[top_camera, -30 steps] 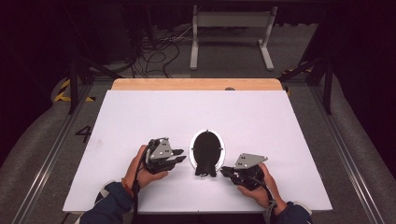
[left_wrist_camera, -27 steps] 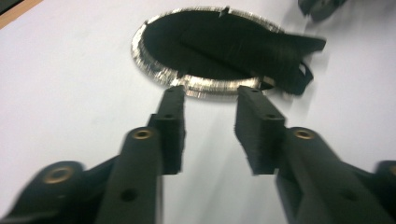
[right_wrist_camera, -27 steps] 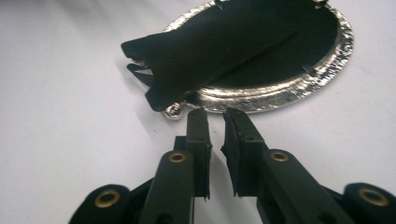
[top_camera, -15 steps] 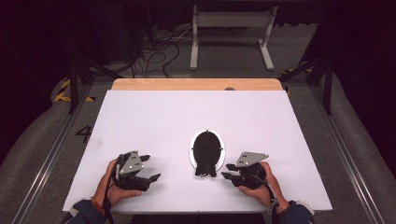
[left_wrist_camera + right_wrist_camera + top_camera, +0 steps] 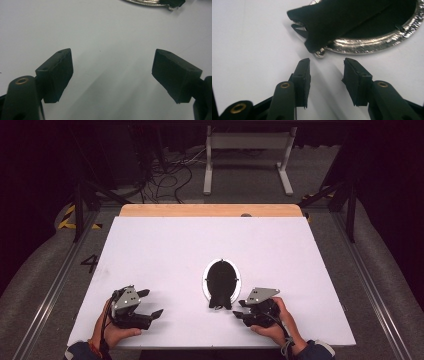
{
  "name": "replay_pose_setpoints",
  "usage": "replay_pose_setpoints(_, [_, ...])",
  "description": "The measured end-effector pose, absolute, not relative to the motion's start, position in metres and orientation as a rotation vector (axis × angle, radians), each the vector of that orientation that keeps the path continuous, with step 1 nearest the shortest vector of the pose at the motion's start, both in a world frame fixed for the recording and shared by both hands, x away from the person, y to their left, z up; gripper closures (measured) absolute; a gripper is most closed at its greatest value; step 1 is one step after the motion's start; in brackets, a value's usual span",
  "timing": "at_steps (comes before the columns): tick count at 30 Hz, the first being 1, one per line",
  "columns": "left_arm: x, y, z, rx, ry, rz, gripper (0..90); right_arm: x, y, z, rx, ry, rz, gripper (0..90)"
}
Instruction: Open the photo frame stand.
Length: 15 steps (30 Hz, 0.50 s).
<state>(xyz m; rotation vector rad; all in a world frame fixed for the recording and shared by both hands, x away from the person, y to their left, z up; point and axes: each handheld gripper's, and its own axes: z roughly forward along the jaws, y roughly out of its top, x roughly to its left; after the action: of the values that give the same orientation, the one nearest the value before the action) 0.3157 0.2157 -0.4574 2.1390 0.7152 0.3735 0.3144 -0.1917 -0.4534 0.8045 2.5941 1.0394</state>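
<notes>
High view: a person is standing at the near edge of a white surface [image 5: 165, 245], holding a pair of tongs in each hand. An oval silver-rimmed dish [image 5: 221, 279] with a black cloth-like piece lying in it is sitting a little right of the middle of the surface, toward the near side. One end of that black piece [image 5: 218, 301] is hanging over the dish's near rim.

The left tongs [image 5: 150, 303] are resting low over the near left part of the surface, well apart from the dish, with their jaws spread wide and nothing between them. In the left gripper view, the two black pads [image 5: 58, 72] are standing far apart over bare white surface, having just been opening, and the dish's edge [image 5: 147, 2] is peeking in at the top.

The right tongs [image 5: 239, 309] are sitting just beside the dish's near end. In the right gripper view, their jaws are partly spread, having just been opening, empty, and pointing at the shiny rim [image 5: 372, 45] and the overhanging black piece [image 5: 332, 22], close to them but not touching.
</notes>
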Motion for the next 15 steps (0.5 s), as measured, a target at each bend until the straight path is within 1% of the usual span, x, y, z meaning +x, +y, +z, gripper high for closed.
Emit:
replay_pose_setpoints(3, [0.315, 0.213, -0.458, 2.152, 0.707, 0.38, 18.1, 0.314, -0.185, -0.453, 0.778, 2.603, 1.019, 61.1])
replay_pose_setpoints(8, [0.316, 0.211, -0.46, 2.169, 0.71, 0.379, 18.1, 0.318, -0.174, -0.451, 0.775, 2.625, 0.97, 60.9])
replay_pose_setpoints(15, [0.317, 0.211, -0.461, 2.161, 0.711, 0.364, 18.2, 0.322, -0.171, -0.451, 0.815, 2.633, 0.967, 61.0])
